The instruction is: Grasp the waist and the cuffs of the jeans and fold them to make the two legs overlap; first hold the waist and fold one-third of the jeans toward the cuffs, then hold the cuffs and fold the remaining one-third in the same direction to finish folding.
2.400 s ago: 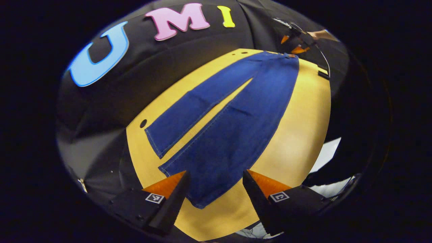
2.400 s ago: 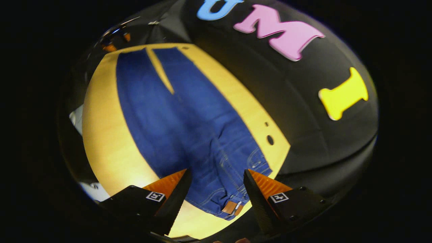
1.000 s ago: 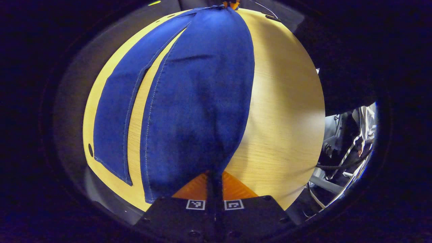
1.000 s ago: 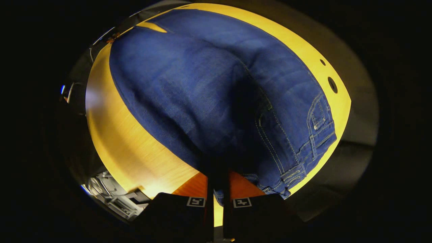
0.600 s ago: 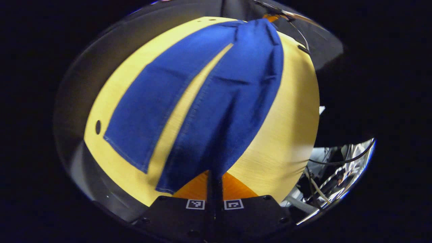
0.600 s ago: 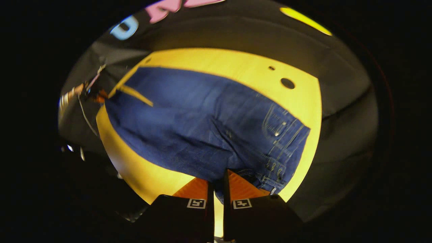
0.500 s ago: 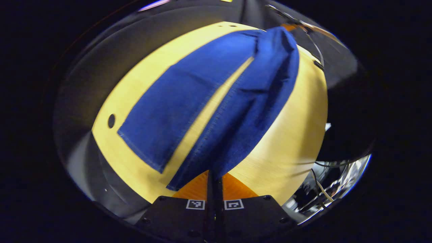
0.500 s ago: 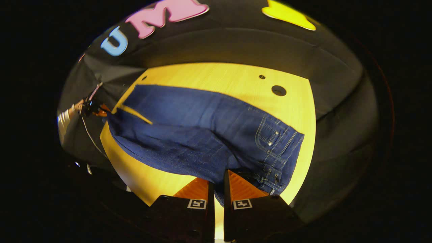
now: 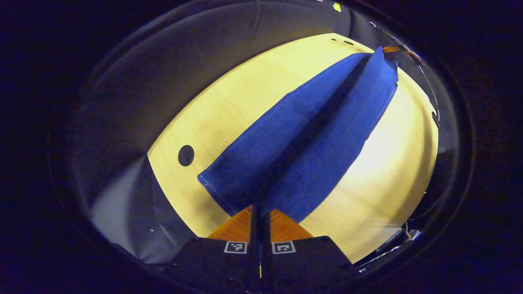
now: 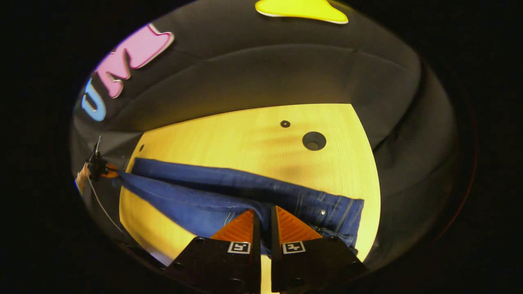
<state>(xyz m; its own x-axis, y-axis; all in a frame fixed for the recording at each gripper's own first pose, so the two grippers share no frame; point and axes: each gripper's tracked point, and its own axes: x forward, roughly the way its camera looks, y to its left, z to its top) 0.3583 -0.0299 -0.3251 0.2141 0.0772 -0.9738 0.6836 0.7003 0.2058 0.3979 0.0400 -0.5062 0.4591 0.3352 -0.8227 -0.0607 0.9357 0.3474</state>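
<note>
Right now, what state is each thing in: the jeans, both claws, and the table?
jeans: half-folded lengthwise, near leg lifted over the far leg, not yet lying flat.
left claw: shut on the jeans at the cuff end.
right claw: shut on the jeans at the waist end.
table: wooden top with round holes, the jeans partly resting on it.

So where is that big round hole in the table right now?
In the right gripper view the round hole sits in the wooden table beyond the jeans, toward the right, beside a smaller hole.
</note>
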